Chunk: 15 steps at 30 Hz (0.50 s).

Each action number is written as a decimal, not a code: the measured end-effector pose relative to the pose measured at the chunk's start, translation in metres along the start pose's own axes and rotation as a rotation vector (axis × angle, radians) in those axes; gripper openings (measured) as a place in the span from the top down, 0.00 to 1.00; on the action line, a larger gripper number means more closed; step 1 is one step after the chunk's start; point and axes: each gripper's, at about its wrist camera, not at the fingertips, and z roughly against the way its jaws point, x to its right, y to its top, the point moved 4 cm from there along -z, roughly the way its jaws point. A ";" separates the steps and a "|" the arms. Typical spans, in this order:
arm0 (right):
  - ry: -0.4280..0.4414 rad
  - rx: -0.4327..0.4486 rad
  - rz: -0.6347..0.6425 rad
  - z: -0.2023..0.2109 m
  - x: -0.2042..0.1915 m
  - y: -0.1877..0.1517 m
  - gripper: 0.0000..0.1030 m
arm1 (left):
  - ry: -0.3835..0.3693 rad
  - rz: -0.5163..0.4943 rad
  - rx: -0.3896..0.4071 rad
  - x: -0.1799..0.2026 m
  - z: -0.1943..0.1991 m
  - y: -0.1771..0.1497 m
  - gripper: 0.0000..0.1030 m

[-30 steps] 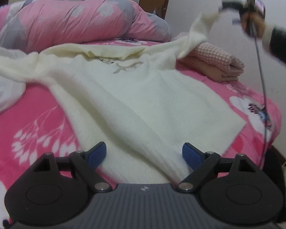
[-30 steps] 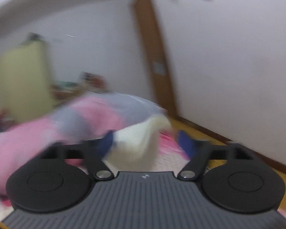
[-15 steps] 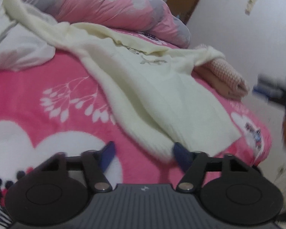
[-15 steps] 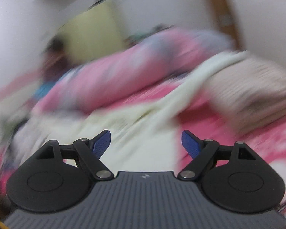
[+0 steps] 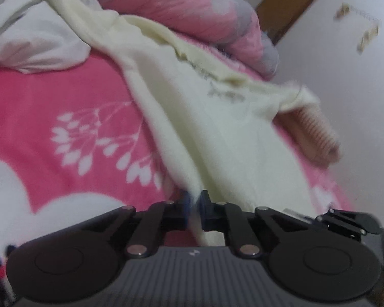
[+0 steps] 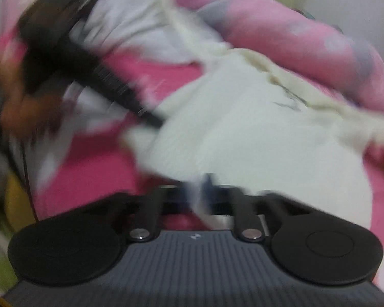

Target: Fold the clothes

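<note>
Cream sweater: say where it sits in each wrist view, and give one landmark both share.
Left wrist: the cream sweater runs diagonally from top left to bottom centre.
Right wrist: the cream sweater fills the centre and right, blurred.
Shared landmark: the rolled pink and grey duvet behind its collar.

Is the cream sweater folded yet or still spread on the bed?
Spread: the cream sweater lies open across the pink bedspread, its hem pinched by the left gripper.
</note>
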 end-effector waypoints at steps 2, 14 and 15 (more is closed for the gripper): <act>0.032 0.079 -0.135 0.018 0.025 0.009 0.96 | -0.053 0.056 0.022 -0.007 0.021 0.010 0.92; 0.041 -0.075 0.130 -0.004 -0.003 -0.026 0.81 | -0.035 0.257 -0.041 -0.079 0.031 -0.012 0.92; 0.017 -0.071 0.187 0.000 -0.010 -0.026 0.76 | -0.046 0.267 -0.040 -0.080 0.030 -0.012 0.92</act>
